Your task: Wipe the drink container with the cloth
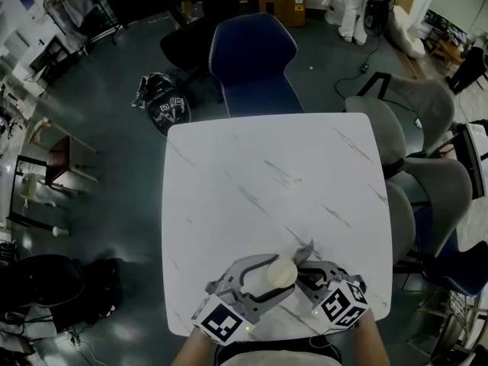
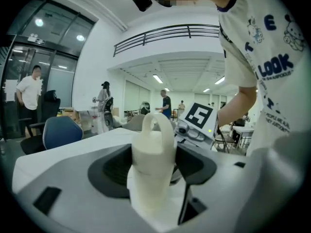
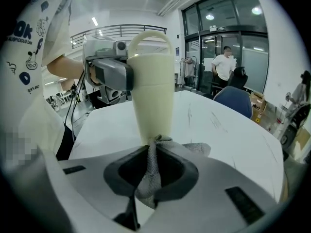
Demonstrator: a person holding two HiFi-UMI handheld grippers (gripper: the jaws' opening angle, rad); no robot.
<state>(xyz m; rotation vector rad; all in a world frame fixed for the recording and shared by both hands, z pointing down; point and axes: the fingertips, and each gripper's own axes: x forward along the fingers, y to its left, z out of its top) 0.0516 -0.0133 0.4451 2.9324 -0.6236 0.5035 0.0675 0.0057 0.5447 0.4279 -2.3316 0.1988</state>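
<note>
1. My right gripper [image 3: 151,176] is clamped on a grey, knitted-looking cloth [image 3: 154,152]. The jaws are drawn in on a bunched fold of it, and a loose corner spills out past the tips to the right.
2. Straight ahead of those tips, the cloth's leading edge touches the foot of the tall cream plastic drink container [image 3: 153,91], which has a loop handle on top. So the container lies dead in front of my right gripper, touching the cloth, not off to either side.
3. The container's long axis runs upright, crosswise to the line of my right jaws; in the head view I look down on its round top. I judge that a wipe has to travel up that axis, or around the body, starting from this low contact point.
4. My left gripper [image 2: 153,171] is closed on the container. In the left gripper view the cream body fills the gap between the jaws, with the handle rising above them.
5. Seen from the right gripper view, the left gripper holds the container high up, just under the handle, and the lower body below it is bare.
6. Both grippers meet at the container — left from the left, right from the right. The right one carries the cloth, so the stroke falls to it, while the left only steadies.
7. All this sits at the near edge of the white, marble-veined table [image 1: 267,174]. I cannot tell whether the container's base rests on the table or hangs just above it.
</note>
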